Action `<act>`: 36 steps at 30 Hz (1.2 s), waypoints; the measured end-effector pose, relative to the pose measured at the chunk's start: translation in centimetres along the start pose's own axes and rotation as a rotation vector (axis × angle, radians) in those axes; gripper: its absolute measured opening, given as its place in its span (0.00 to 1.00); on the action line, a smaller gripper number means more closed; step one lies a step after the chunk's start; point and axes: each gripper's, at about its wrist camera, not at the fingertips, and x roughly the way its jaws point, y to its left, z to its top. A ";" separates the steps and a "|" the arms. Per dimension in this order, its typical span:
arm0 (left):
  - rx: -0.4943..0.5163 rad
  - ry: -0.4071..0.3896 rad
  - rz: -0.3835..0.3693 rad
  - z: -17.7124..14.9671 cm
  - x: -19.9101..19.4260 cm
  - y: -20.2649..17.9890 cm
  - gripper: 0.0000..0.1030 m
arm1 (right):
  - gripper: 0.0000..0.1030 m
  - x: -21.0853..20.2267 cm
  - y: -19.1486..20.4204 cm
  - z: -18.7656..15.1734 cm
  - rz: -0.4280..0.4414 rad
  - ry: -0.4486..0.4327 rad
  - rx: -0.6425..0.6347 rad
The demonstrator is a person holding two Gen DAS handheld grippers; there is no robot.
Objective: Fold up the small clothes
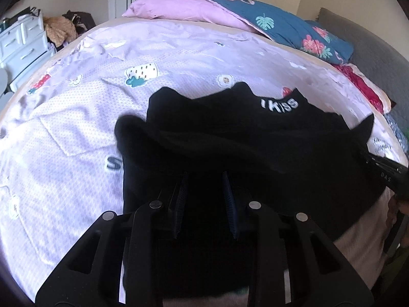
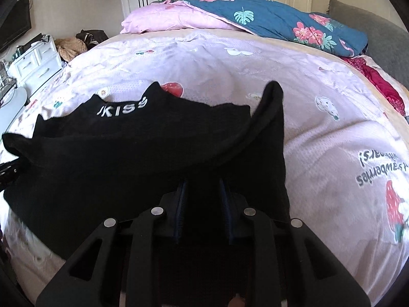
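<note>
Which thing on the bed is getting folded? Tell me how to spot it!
Find the big bed with the pale pink strawberry-print sheet. On its near side, below the rolled blue flowered quilt, lies a black knit garment. It is the only all-black thing on the bed, with white letters "KISS" on its far edge.

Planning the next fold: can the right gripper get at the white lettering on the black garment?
Probably not yet: the right gripper looks clamped on the black garment, and the lettering lies uncovered further left.
</note>
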 end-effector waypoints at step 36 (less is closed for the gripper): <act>-0.162 -0.103 -0.007 5.1 3.1 6.0 0.13 | 0.07 2.8 -4.9 4.3 -0.020 -0.071 0.082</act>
